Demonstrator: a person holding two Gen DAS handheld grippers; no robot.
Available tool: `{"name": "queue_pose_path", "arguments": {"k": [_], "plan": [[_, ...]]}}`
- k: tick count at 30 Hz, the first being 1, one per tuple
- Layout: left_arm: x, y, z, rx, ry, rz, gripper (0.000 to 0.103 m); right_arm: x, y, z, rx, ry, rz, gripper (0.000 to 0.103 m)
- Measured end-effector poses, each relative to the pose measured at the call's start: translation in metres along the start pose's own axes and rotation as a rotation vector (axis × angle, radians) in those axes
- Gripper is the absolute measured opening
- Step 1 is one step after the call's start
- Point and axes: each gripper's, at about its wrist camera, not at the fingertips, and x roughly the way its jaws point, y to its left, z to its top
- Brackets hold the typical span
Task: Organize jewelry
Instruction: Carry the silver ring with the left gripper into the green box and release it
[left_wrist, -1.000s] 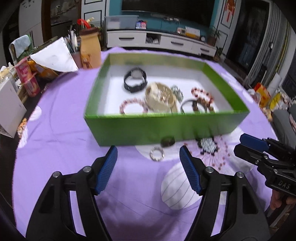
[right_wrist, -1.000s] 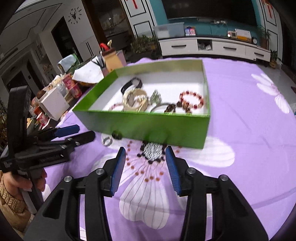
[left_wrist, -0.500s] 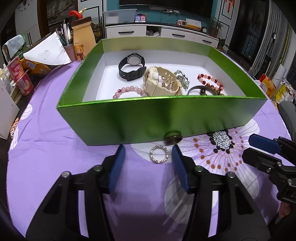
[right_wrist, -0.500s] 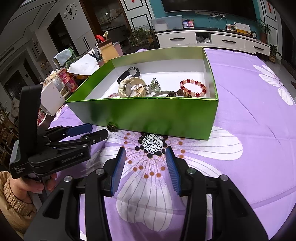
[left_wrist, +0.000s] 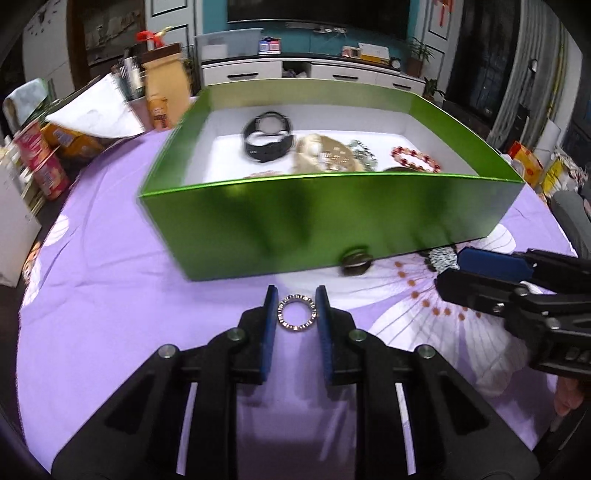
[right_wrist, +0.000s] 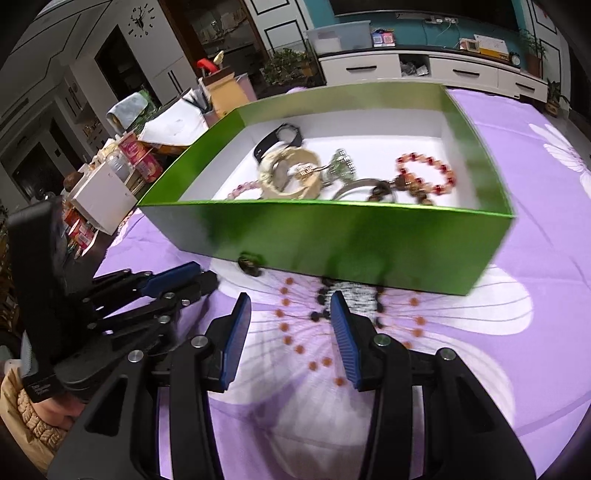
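A silver studded ring (left_wrist: 297, 313) lies on the purple cloth in front of the green box (left_wrist: 325, 218). My left gripper (left_wrist: 296, 299) has its blue pads on both sides of the ring, closed onto it. A dark ring (left_wrist: 355, 260) lies against the box's front wall; it also shows in the right wrist view (right_wrist: 251, 263). A beaded black-and-white piece (right_wrist: 354, 293) lies at the box's foot, just ahead of my right gripper (right_wrist: 290, 304), which is open and empty. The box (right_wrist: 332, 236) holds watches, bead bracelets and a bangle.
Snack cans (left_wrist: 44, 166), a paper sheet and a brown carton (left_wrist: 162, 92) stand at the table's left rear. A white box (right_wrist: 105, 197) sits at the left edge. The right gripper shows in the left wrist view (left_wrist: 517, 288) at the right.
My left gripper has moved forward to the silver ring and its jaws have narrowed from wide open until they meet it. The right gripper has moved closer to the box.
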Motion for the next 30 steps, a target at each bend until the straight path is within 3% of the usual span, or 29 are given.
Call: {"name": "queue_pose_path", "arguments": {"k": [3,11,13,15,16,24,30], "plan": [[-0.008,0.016,-0.004,-0.033,-0.005,0.007,0.02,0.01,0.013,0.001,-0.014,0.008,0.005,0.045],[-0.027,0.041,-0.009,-0.08,-0.04,-0.012,0.02,0.042,0.044,0.01,-0.007,-0.017,-0.089,0.042],[-0.03,0.045,-0.011,-0.089,-0.045,-0.017,0.02,0.047,0.048,0.012,0.005,-0.029,-0.126,0.035],[-0.032,0.048,-0.013,-0.099,-0.048,-0.018,0.02,0.05,0.05,0.013,0.015,-0.039,-0.172,0.02],[-0.033,0.049,-0.013,-0.101,-0.049,-0.019,0.02,0.052,0.05,0.012,0.022,-0.045,-0.186,0.019],[-0.043,0.051,-0.01,-0.124,-0.067,-0.023,0.02,0.036,0.047,0.007,0.039,-0.06,-0.102,0.019],[-0.064,0.043,0.026,-0.109,-0.146,-0.053,0.02,-0.036,0.042,0.021,-0.038,-0.192,-0.049,0.019]]}}
